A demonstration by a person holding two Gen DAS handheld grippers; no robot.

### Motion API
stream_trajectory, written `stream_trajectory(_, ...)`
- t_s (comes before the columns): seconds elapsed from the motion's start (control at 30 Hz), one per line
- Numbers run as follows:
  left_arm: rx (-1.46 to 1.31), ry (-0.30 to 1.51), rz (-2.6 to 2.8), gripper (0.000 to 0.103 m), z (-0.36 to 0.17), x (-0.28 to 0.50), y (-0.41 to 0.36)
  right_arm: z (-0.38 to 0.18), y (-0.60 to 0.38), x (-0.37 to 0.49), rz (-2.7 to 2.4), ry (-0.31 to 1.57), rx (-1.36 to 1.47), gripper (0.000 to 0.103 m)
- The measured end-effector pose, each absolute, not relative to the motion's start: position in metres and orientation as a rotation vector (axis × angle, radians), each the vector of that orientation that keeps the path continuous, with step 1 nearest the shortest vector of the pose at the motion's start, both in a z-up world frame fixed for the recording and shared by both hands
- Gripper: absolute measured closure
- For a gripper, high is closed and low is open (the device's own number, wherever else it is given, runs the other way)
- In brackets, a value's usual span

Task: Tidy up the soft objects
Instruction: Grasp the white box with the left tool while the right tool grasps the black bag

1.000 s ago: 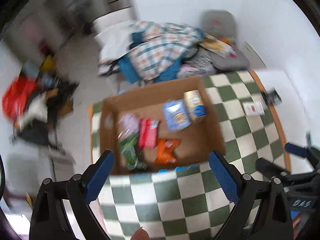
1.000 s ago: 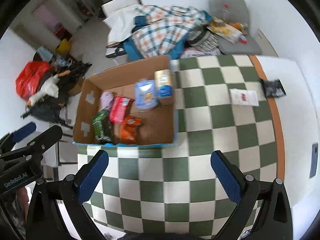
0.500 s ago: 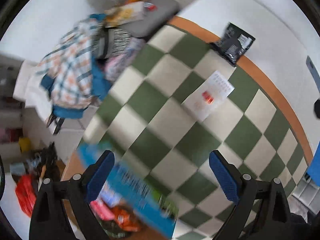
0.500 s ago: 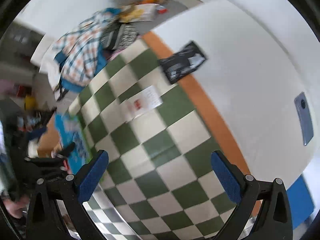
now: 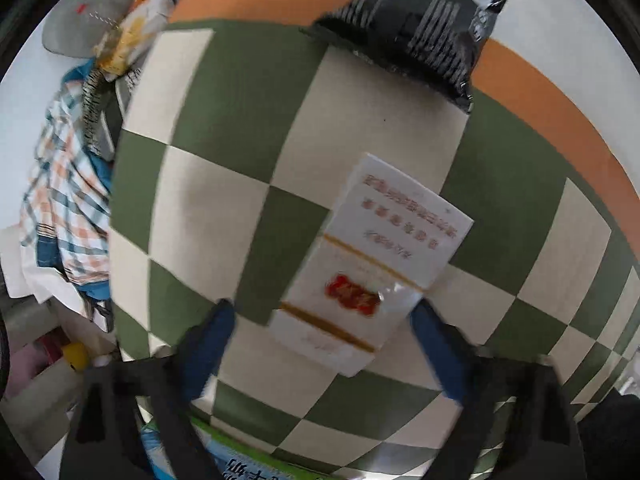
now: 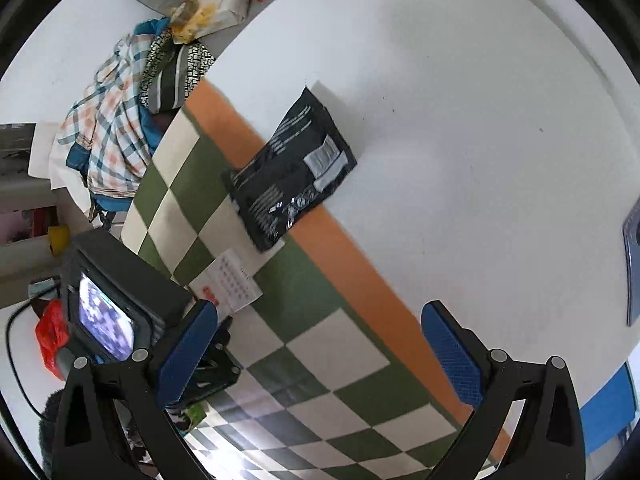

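Packets are lying on a green-and-cream checked cloth [image 5: 224, 128] covering the table. A white packet [image 5: 372, 264] is sitting flat between the blue pads of the left claw [image 5: 320, 344], whose jaws have just been closing but are not yet pressing it. A black packet [image 6: 292, 168] is lying farther off, straddling the cloth's orange border, ahead of the right claw [image 6: 320, 344], which is hanging wide open over bare cloth. Clothes [image 6: 108, 128] are spilling beyond the far left edge.
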State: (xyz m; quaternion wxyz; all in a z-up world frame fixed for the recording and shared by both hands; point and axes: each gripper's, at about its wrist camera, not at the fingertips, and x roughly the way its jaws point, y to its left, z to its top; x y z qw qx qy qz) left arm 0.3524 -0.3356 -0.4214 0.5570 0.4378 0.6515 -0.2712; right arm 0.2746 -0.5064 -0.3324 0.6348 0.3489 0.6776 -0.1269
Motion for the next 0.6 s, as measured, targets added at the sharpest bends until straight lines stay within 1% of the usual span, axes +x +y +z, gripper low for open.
stream_trajectory(0.03,1.001,1.551,-0.647,0.033,-0.420,0.354,-0.336,-0.336,-0.509,0.278,-0.288,1.554,0.807,0.000)
stream_trajectory(0.07,0.964,1.572,-0.647,0.038,-0.417,0.356,-0.335,-0.340,-0.511,0.282,-0.290,1.559,0.814,0.000)
stream_trajectory(0.17,0.874,1.596,-0.574,0.043,-0.414,0.362,-0.328,-0.352,-0.519,0.294,-0.292,1.562,0.859,0.000)
stream_trajectory(0.37,0.580,1.676,-0.347,0.045,-0.410,0.382,-0.294,-0.387,-0.535,0.321,-0.358,1.545,1.045,0.000)
stream_trajectory(0.47,0.462,1.694,-0.274,0.045,-0.408,0.387,-0.280,-0.403,-0.535,0.339,-0.400,1.543,1.089,0.000)
stream_trajectory(0.6,0.367,1.725,-0.234,0.045,-0.407,0.389,-0.272,-0.421,-0.526,0.366,-0.443,1.575,1.092,0.006)
